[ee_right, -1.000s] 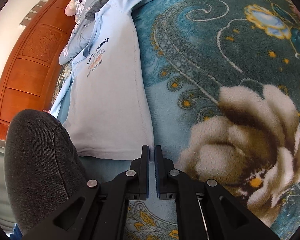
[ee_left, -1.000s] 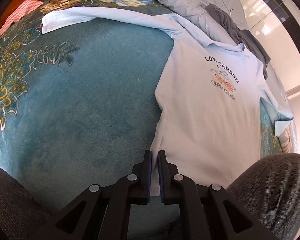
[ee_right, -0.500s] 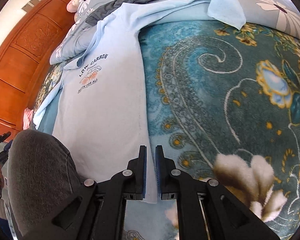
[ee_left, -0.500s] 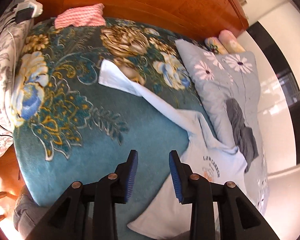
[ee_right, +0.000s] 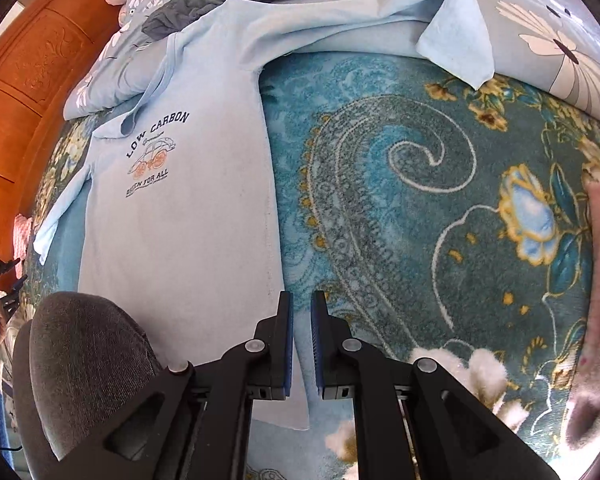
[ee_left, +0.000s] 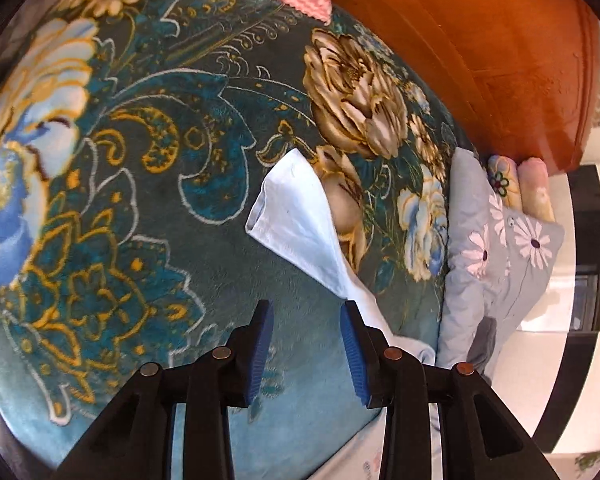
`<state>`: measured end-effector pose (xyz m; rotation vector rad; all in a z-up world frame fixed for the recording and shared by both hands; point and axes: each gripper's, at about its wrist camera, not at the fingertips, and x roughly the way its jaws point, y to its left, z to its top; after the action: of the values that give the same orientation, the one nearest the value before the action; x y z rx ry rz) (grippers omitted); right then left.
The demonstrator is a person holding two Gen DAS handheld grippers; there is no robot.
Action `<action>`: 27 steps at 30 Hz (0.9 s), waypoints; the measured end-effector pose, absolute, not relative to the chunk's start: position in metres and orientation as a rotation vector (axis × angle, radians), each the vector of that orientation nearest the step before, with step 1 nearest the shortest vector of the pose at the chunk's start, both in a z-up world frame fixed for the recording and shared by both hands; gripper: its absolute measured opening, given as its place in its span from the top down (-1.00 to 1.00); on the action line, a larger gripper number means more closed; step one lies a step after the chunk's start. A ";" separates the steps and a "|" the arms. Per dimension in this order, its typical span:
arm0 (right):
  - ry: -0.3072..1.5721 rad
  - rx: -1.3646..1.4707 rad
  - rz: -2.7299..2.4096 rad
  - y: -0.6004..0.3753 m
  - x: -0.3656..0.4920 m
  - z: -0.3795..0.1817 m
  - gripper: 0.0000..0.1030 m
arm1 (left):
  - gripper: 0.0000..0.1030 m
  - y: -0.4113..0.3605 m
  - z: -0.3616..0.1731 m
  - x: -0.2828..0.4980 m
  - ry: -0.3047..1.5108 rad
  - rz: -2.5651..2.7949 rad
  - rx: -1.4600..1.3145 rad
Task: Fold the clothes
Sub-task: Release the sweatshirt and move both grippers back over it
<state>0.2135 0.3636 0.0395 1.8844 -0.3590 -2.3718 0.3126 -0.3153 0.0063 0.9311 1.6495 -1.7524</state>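
Flat pale-blue shirt (ee_right: 188, 220) (perhaps long-sleeved)

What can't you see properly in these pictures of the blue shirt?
- Left wrist view: the left gripper covers most of the shirt; only one sleeve shows.
- Right wrist view: a knee and the right gripper hide the hem.
- Small chest print: too tiny.
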 end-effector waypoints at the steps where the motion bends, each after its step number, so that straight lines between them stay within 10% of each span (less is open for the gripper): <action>1: -0.349 1.889 -2.373 0.359 0.209 0.042 0.85 | 0.25 -0.324 -0.001 0.302 1.667 -1.728 0.937; 7: -0.239 1.912 -2.363 0.325 0.187 0.050 0.85 | 0.30 -0.350 -0.030 0.257 1.617 -1.670 0.984; 11: -0.161 1.943 -2.327 0.304 0.181 0.041 0.85 | 0.95 -0.353 -0.034 0.249 1.529 -1.698 1.023; 27: -0.116 1.945 -2.335 0.288 0.182 0.040 0.85 | 0.94 -0.328 0.019 0.272 1.555 -1.773 0.938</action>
<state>0.1819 0.2878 0.0404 1.9451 -0.1157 -2.3346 0.2723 -0.3277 0.0190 0.9384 1.5548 -1.7730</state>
